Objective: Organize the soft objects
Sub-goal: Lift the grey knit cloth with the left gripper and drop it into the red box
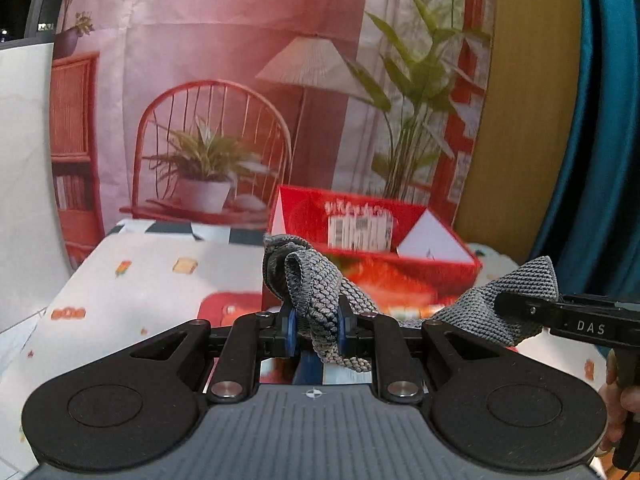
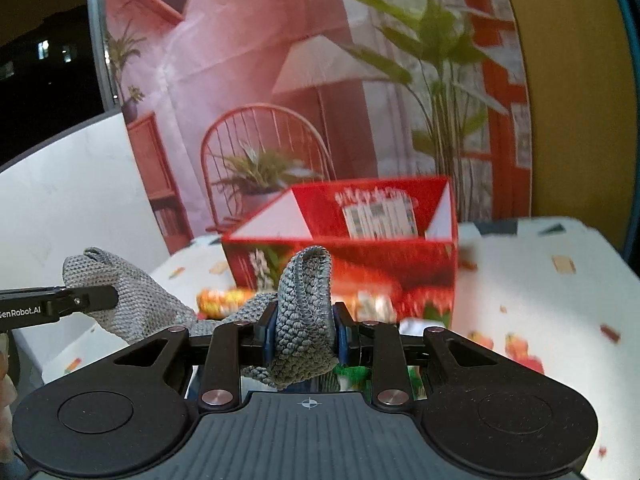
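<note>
A grey knitted cloth (image 1: 320, 292) hangs between my two grippers above the table. My left gripper (image 1: 318, 330) is shut on one bunched end of it. My right gripper (image 2: 306, 338) is shut on the other end (image 2: 306, 304). Each gripper shows in the other's view: the right one (image 1: 528, 308) pinches a cloth corner at the right edge, the left one (image 2: 92, 298) pinches a corner at the left. An open red box (image 1: 372, 264) with white flaps stands just beyond the cloth; it also shows in the right wrist view (image 2: 348, 260).
The table carries a white cloth with small printed motifs (image 2: 540, 292). A printed backdrop of a room (image 1: 240, 100) stands behind the box. A white board (image 1: 24, 160) stands at the left, a teal curtain (image 1: 608, 120) at the right.
</note>
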Demonstrator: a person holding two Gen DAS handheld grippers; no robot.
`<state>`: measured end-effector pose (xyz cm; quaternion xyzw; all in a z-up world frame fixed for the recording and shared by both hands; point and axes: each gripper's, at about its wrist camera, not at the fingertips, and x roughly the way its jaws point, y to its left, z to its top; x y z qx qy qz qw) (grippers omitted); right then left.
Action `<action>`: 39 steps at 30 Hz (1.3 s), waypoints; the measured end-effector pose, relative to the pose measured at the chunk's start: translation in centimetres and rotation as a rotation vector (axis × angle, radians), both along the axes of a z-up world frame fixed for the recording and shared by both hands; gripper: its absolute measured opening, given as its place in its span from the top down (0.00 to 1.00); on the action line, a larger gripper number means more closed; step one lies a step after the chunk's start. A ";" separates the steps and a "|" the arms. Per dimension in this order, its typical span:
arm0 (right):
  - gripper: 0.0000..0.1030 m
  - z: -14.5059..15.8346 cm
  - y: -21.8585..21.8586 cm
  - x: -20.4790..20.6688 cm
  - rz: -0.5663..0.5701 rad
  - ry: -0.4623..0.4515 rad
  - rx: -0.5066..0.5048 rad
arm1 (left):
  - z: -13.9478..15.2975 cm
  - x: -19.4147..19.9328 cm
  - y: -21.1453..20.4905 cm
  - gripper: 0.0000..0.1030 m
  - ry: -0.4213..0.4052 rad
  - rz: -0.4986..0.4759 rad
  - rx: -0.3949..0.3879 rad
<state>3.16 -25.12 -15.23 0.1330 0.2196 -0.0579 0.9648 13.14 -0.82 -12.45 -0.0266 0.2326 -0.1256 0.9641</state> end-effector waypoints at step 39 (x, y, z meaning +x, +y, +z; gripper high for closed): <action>0.75 -4.5 -12.9 25.4 -0.027 0.396 -0.038 | -3.8 26.4 -8.4 0.80 0.291 -0.113 0.275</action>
